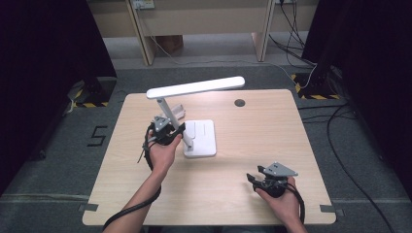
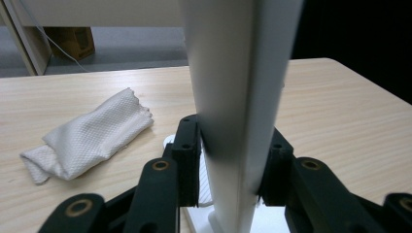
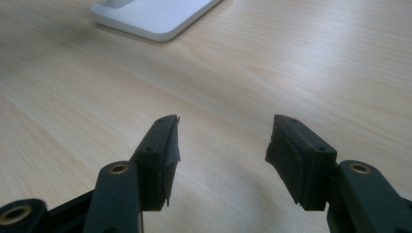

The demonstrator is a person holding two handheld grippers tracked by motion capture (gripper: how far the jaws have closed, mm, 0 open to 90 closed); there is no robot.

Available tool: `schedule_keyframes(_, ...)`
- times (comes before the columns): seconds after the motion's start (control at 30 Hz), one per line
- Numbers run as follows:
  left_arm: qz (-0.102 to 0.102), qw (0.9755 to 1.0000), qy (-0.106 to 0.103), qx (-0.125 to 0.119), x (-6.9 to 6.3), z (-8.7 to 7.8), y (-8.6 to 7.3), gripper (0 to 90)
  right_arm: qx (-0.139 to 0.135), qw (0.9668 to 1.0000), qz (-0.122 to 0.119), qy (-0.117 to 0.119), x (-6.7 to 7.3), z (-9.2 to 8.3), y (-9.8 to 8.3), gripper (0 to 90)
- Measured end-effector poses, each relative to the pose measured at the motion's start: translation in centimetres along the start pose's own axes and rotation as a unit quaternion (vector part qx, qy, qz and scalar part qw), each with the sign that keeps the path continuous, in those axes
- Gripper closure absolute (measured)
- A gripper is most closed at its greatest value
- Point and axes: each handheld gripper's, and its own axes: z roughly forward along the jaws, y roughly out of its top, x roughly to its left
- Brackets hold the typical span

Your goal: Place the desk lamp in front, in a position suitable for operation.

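A white desk lamp stands on the wooden table [image 1: 252,141], with a flat base [image 1: 203,138], a slanted stem [image 1: 165,110] and a long head [image 1: 197,87] lying level above. My left gripper [image 1: 167,130] is shut on the stem low down. In the left gripper view both black pads press the sides of the stem [image 2: 233,87], one on each side of the left gripper [image 2: 231,160]. My right gripper [image 1: 257,178] rests near the table's front right. Its jaws stand open over bare wood, with nothing inside the right gripper [image 3: 223,145]. A corner of the lamp base [image 3: 155,14] lies well ahead of it.
A crumpled white cloth [image 2: 87,138] lies on the table behind the lamp stem, left of the base. A round black cable hole [image 1: 239,103] sits near the far edge. Cables trail on the floor at the right [image 1: 340,145], and wooden furniture legs [image 1: 145,43] stand beyond.
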Motion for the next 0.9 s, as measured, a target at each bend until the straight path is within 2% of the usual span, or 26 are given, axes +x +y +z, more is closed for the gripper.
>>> schedule_keyframes(0.03, -0.01, 0.9999, 0.008, -0.001, -0.1, 0.1, 0.1, 70.4, -0.002, 1.0, -0.002, 0.001, 0.0, 0.1, 0.2, 44.0)
schedule_keyframes(0.13, -0.02, 0.9997, 0.017, 0.0, -0.2, 0.2, 0.1, 72.7, 0.0, 1.0, -0.002, 0.0, 0.0, 0.2, 0.1, 43.4)
schedule_keyframes(0.33, -0.047, 0.9986, 0.027, -0.002, -0.4, 0.2, 0.2, 75.0, 0.001, 1.0, 0.0, -0.003, -0.2, 0.1, 0.0, 43.0)
schedule_keyframes(0.7, -0.056, 0.9983, 0.015, 0.01, -0.4, -0.5, 0.6, 76.4, -0.005, 1.0, -0.008, 0.0, 0.2, 0.0, 0.5, 43.0)
schedule_keyframes(0.77, -0.054, 0.9984, 0.009, 0.011, -0.6, -0.8, 0.8, 76.4, -0.006, 0.9999, -0.013, 0.004, 0.5, 0.0, 0.8, 43.0)
schedule_keyframes(0.9, -0.041, 0.9991, 0.006, -0.003, -1.1, -1.9, 1.2, 76.6, -0.009, 0.9996, -0.022, 0.013, 1.2, 0.2, 1.4, 43.0)
